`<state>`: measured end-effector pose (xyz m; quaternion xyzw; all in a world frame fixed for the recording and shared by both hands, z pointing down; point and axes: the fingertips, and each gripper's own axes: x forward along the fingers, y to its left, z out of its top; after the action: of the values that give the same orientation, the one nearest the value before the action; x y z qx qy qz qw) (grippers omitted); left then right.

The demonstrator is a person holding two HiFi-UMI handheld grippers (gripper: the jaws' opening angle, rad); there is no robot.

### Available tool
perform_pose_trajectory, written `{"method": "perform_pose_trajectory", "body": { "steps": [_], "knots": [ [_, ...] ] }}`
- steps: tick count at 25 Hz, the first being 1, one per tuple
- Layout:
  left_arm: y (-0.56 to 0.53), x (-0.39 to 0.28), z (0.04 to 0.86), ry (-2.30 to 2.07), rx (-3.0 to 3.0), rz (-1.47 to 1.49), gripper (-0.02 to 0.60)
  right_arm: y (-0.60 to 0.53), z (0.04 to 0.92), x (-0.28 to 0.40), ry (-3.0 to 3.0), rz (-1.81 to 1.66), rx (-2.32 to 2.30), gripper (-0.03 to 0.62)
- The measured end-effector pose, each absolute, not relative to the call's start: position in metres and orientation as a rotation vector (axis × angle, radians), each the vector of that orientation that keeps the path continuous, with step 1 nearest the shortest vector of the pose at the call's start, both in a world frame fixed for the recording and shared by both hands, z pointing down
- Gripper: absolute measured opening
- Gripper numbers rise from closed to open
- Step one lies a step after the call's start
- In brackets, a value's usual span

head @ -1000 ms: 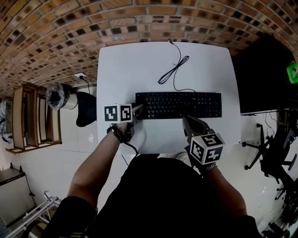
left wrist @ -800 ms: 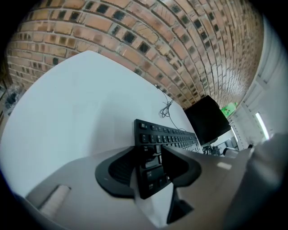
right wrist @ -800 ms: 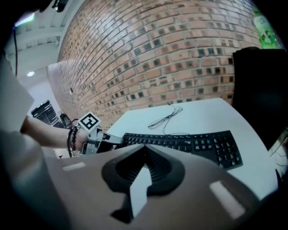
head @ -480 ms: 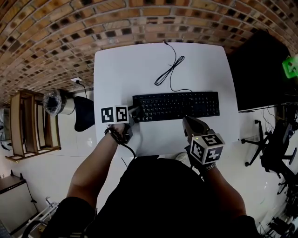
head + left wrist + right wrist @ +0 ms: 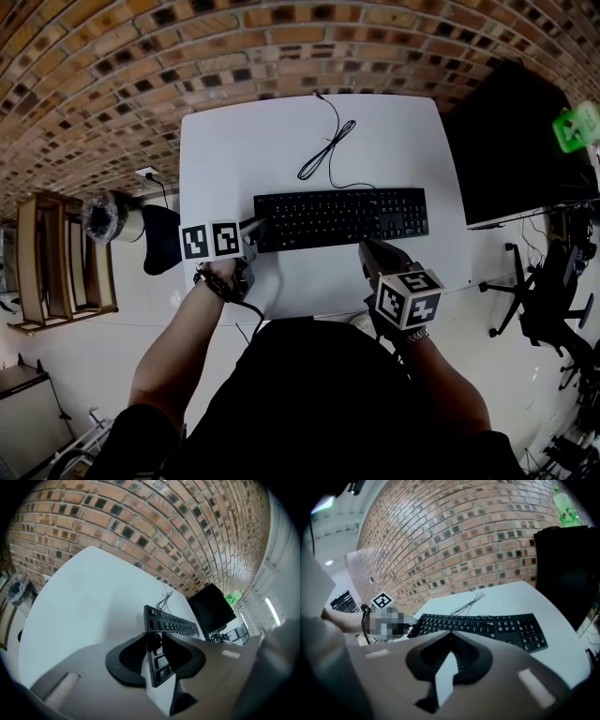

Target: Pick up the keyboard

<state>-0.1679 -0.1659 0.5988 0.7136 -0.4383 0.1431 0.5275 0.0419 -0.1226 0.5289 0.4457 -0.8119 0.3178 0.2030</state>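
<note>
A black keyboard [image 5: 342,217] lies across the white table [image 5: 244,150], and its cable [image 5: 323,150] runs toward the far edge. My left gripper [image 5: 255,228] is at the keyboard's left end. Its jaws have just been closing, and in the left gripper view [image 5: 157,641] they grip that end of the keyboard [image 5: 171,626] from both sides. My right gripper [image 5: 366,248] hovers just in front of the keyboard's near edge, right of its middle. It is shut with nothing between its fingers. In the right gripper view [image 5: 450,632] the keyboard [image 5: 487,625] lies just ahead of its jaws.
A black monitor [image 5: 511,141] stands off the table's right side, with a green bottle [image 5: 574,127] beyond it. An office chair [image 5: 539,300] is lower right and a wooden shelf [image 5: 56,253] is on the floor at the left. A brick wall backs the table.
My left gripper's jaws have closed onto the keyboard's left end, and that hand has risen a little. The right gripper has stayed where it was.
</note>
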Motion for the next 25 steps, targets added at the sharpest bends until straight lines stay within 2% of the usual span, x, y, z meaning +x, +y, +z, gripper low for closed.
{"method": "perform_pose_trajectory", "body": {
  "steps": [7,18,22,25],
  "knots": [
    [-0.165,-0.163,0.573,-1.057,1.735,0.304,0.106,-0.117,0.546,0.052,-2.259,1.083,1.249,0.011],
    [-0.165,-0.159,0.563,-1.05,1.752,0.301,0.104,-0.114,0.586,0.069,-2.191,1.681,1.337,0.184],
    [-0.165,-0.158,0.56,-1.051,1.756,0.305,0.104,-0.126,0.6,0.076,-2.171,1.971,1.402,0.201],
    [-0.167,-0.156,0.557,-1.05,1.765,0.305,0.103,-0.136,0.607,0.08,-2.179,2.065,1.432,0.204]
  ]
}}
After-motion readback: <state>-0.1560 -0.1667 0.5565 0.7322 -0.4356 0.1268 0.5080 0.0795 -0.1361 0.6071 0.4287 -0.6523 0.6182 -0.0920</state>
